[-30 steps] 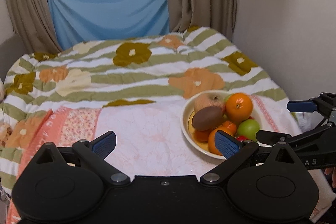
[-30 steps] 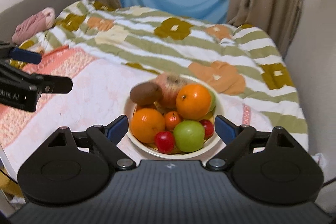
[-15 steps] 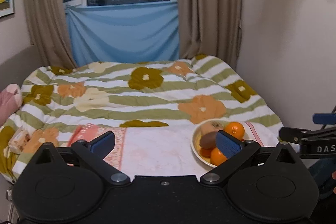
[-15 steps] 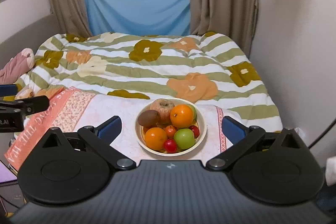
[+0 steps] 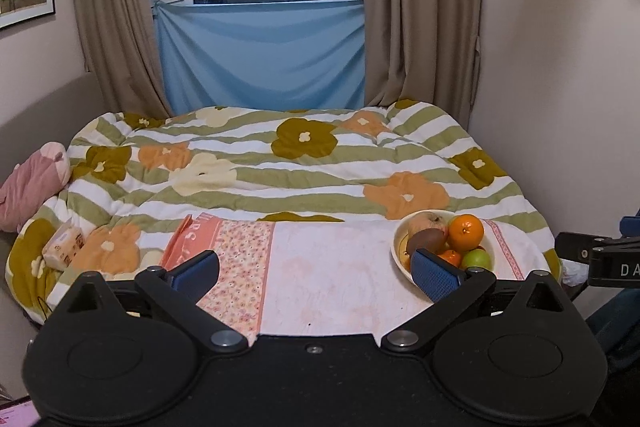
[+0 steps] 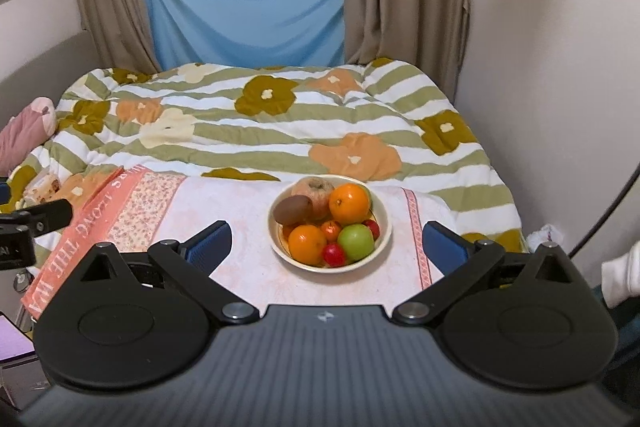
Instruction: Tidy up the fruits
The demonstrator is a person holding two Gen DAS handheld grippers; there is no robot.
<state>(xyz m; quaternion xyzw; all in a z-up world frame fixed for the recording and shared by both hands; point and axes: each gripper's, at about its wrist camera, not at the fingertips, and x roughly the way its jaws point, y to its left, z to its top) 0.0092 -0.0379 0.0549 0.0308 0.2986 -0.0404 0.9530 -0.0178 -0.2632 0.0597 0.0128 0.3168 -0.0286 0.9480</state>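
Observation:
A cream bowl sits on a pink floral cloth at the near end of the bed. Piled in it are an apple, a kiwi, two oranges, a green apple and small red fruits. My right gripper hangs open well back from the bowl, which shows between its blue pads. My left gripper is open too, over the cloth to the left of the bowl. Neither holds anything.
The bed carries a striped flower quilt. A pink plush and a tissue pack lie at its left edge. A wall runs close along the right side, with curtains and a window behind. A white sleeve shows at the right.
Both grippers have pulled back and up from the bowl, which now looks smaller and farther. Both stay open and the fruit has not moved.

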